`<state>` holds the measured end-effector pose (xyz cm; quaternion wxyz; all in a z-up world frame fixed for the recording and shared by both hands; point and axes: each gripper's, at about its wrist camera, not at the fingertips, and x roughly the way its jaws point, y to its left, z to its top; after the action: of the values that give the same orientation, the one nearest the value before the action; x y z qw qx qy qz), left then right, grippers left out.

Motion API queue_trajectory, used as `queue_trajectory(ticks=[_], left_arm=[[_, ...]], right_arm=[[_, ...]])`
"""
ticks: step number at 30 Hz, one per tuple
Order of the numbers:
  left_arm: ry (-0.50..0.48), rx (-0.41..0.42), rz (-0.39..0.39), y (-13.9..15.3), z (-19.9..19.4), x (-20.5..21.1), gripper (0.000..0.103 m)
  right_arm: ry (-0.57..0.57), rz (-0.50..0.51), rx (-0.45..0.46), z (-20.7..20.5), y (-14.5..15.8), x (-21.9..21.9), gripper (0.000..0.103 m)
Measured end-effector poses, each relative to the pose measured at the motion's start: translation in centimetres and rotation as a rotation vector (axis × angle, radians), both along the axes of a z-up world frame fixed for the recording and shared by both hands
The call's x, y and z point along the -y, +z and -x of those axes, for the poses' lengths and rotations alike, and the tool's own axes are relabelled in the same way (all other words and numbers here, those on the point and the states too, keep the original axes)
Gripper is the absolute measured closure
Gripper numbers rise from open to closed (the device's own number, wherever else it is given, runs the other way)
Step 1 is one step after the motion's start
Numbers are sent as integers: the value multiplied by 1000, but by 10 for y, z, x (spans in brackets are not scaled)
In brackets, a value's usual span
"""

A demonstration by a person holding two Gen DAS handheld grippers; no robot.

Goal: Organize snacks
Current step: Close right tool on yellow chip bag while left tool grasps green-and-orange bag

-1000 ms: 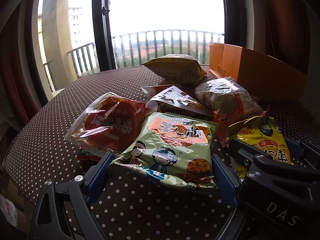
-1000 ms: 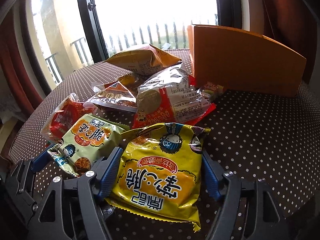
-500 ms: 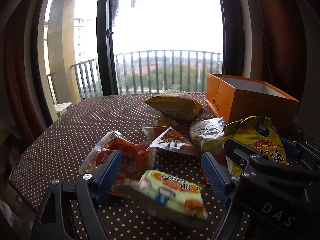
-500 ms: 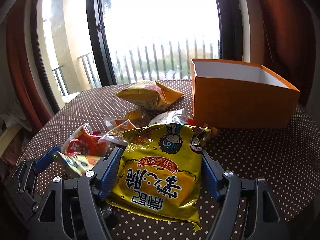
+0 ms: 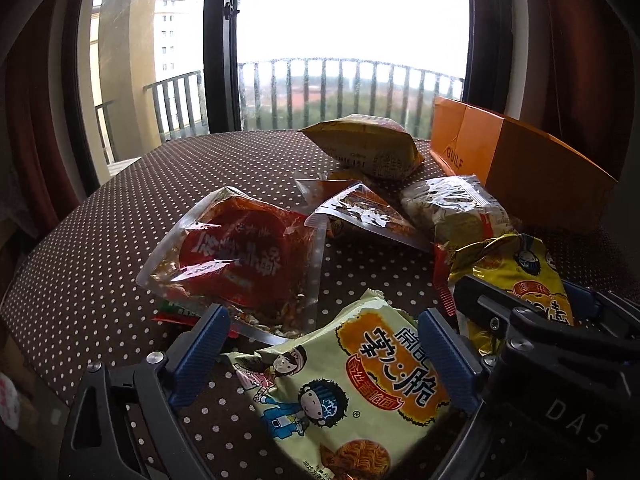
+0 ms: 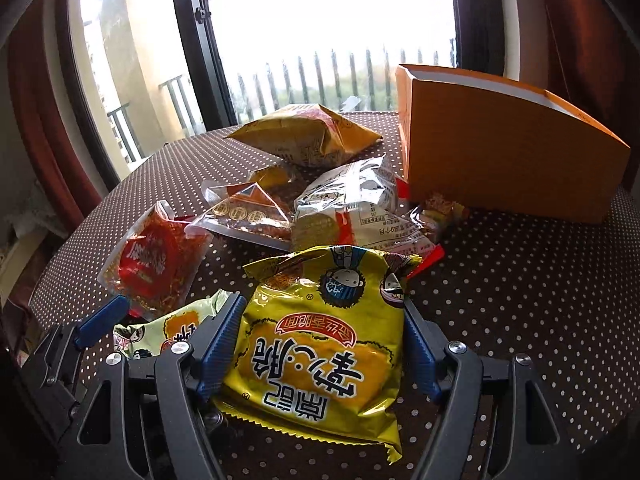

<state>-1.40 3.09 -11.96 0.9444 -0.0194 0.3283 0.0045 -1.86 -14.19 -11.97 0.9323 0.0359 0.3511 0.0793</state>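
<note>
- The step in hand looks like a two-handed pickup: each gripper has a noodle-snack packet in front of it, and the open orange box (image 6: 508, 152) at the far right of the bench (image 6: 540, 280) is the likely place to put them.
- The right gripper (image 6: 320, 344) grips the yellow packet (image 6: 320, 344); its blue ribbed fingers (image 6: 220, 344) press on both side edges, at a middling spread.
- The left gripper (image 5: 320, 356) has just opened its jaws wide. The pale green packet (image 5: 344, 392) lies between them, its right edge against the right finger (image 5: 448, 360), while the left finger stands clear of it. I judge it not gripped.
- Next move, as I read it: close the left fingers on the green packet before lifting, then carry both packets over the box wall and let go inside.
- Both packets are crinkly foil pillows with serrated end seals, puffy and light; squeezing may buckle them or crush what is inside.
- The rest of the pile sits mid-bench: a clear-edged red pouch (image 5: 240, 256), a triangular clear pouch (image 5: 360, 216), a glossy white-and-red bag (image 5: 452, 208) and a yellow folded bag (image 5: 368, 148).
- The bench cloth is brown with white dots; the box is smooth, rigid card.
</note>
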Motion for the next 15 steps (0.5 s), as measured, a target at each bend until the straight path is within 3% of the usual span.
queue_trajectory(ticks=[15], left_arm=[[-76, 12, 15, -1, 21, 10, 1]], right_arm=[[-68, 9, 14, 16, -3, 9, 27]])
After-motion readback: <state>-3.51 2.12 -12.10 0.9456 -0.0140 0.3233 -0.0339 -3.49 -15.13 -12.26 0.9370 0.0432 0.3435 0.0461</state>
